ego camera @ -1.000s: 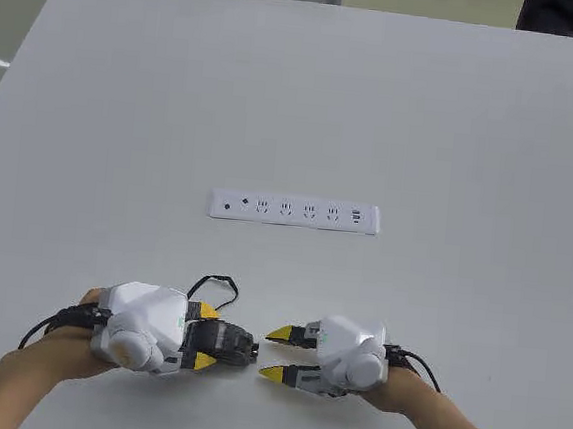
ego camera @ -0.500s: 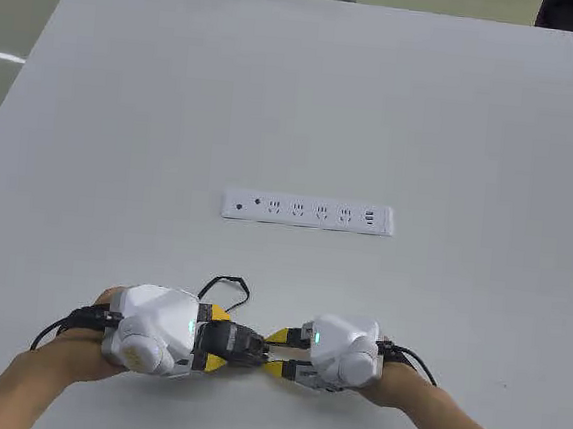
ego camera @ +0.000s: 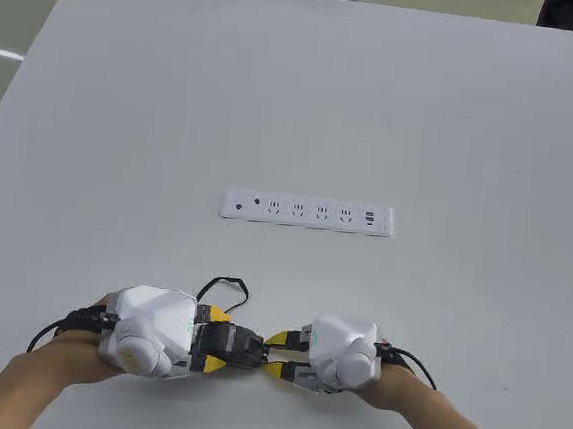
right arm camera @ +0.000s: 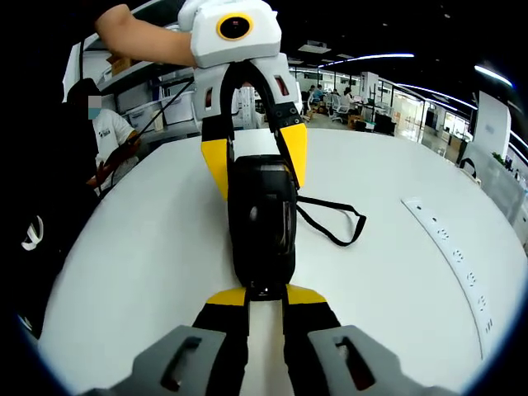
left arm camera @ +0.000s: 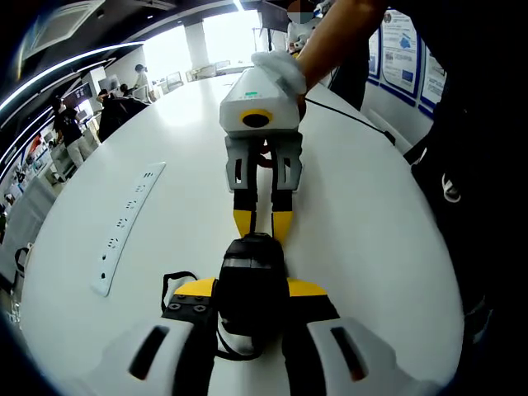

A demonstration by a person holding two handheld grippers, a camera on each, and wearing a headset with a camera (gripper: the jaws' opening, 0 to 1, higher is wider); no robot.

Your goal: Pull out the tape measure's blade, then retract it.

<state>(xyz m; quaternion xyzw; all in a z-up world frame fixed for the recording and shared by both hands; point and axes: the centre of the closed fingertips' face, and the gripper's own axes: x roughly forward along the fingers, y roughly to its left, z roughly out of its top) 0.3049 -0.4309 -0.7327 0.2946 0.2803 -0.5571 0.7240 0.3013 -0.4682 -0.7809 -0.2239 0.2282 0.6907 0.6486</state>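
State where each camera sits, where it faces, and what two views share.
Head view: on the headset, looking down at the table; forearms, left gripper, right gripper show.
Left gripper view: on the left gripper, facing the right gripper across the tape measure; own jaws below.
Right gripper view: on the right gripper, facing the left gripper; own jaws below.
Both gripper views share the power strip.

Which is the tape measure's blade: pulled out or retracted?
Retracted: the right claw sits at the tape measure's mouth; no blade shows between.
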